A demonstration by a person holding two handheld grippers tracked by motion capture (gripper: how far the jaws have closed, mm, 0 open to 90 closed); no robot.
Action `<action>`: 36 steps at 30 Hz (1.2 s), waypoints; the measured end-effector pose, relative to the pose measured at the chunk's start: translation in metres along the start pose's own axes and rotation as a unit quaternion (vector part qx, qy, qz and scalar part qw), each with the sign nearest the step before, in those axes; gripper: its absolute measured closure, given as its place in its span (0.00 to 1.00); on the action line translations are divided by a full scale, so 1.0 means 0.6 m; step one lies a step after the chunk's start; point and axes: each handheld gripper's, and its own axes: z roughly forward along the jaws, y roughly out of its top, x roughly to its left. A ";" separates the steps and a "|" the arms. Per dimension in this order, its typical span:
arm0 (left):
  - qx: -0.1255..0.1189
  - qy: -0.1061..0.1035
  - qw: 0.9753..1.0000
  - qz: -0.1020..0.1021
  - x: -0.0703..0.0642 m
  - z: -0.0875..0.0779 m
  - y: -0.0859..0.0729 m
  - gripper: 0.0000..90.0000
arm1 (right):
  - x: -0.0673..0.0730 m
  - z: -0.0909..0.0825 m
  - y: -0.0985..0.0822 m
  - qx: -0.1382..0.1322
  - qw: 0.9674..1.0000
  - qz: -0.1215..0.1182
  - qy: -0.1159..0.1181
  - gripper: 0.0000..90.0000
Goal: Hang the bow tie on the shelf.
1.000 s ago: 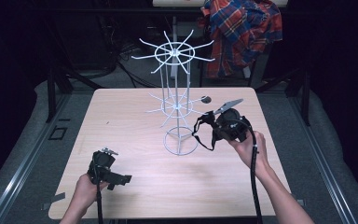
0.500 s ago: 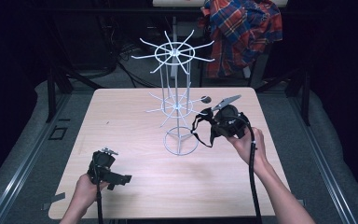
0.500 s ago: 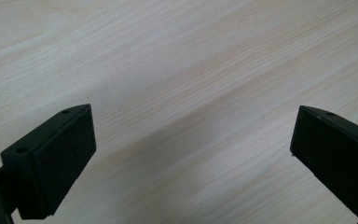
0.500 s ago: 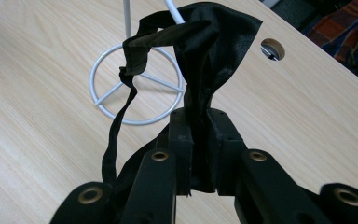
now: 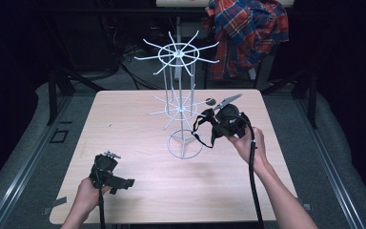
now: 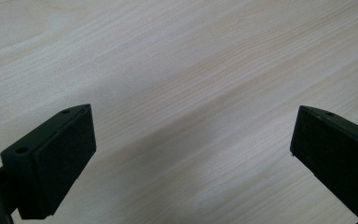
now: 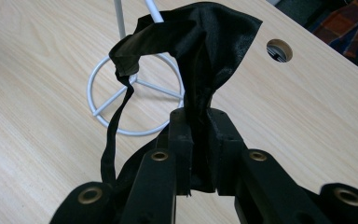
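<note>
Nearest us, our left gripper rests low on the table at its near left, jaws spread wide over bare wood with nothing between them. Farther in and to the right, our right gripper has its jaws clamped on a black cloth, which bunches above the jaws while a thin strap hangs down at the left. The cloth sits just beside the white wire rack, near its ring base. Beyond the table, a plaid shirt hangs at the back.
</note>
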 end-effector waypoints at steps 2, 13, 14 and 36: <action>0.001 0.000 1.000 0.000 0.000 0.000 0.000 0.00 | -0.002 0.002 0.000 -0.002 1.000 0.004 0.002 0.90; 0.002 -0.001 1.000 0.001 -0.001 0.000 0.001 0.00 | -0.007 0.020 -0.001 -0.004 1.000 0.017 0.016 0.90; 0.001 -0.001 1.000 0.000 -0.001 0.000 0.001 0.00 | -0.008 0.018 -0.001 -0.005 1.000 0.016 0.015 0.90; 0.000 -0.001 1.000 -0.002 0.001 -0.001 -0.002 0.00 | -0.015 0.038 0.005 -0.007 0.999 0.029 0.029 0.89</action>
